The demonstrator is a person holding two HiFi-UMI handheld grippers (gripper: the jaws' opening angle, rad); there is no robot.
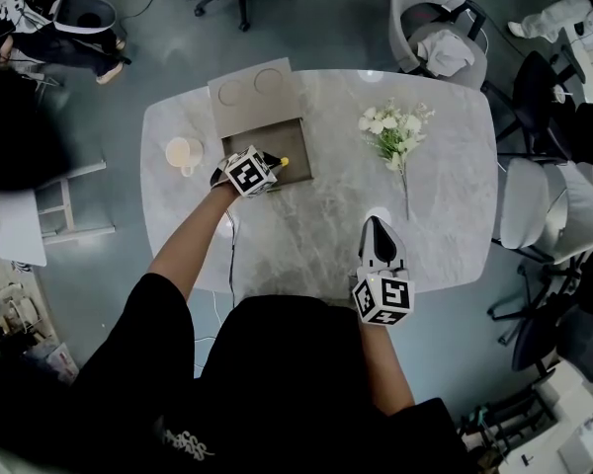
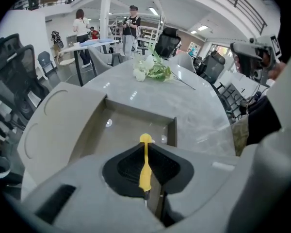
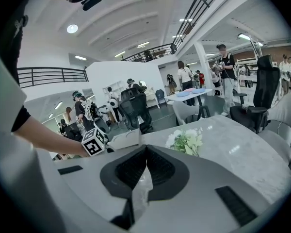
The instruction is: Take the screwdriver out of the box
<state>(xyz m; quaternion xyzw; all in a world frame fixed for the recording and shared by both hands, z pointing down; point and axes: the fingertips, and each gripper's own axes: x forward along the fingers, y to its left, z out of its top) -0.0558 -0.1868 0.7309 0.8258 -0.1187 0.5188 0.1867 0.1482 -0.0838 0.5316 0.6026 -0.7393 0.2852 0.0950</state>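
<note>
A thin yellow screwdriver (image 2: 145, 164) stands clamped between the black pads of my left gripper (image 2: 145, 147), its yellow end poking out past the fingertips. Below it lies the open tan box (image 2: 131, 127), its tray bare inside. From the head view, the left gripper (image 1: 275, 166) hovers over the box's (image 1: 267, 131) near right corner, with the screwdriver's yellow tip (image 1: 284, 161) showing. My right gripper (image 1: 376, 227) rests near the table's front edge, away from the box. In its own view the right gripper (image 3: 145, 149) is shut with nothing between its jaws.
The box lid (image 1: 252, 92) lies flat behind the tray. A cream cup (image 1: 183, 153) sits left of the box. A sprig of white flowers (image 1: 395, 136) lies to the right on the marble table (image 1: 316, 225). Chairs surround the table.
</note>
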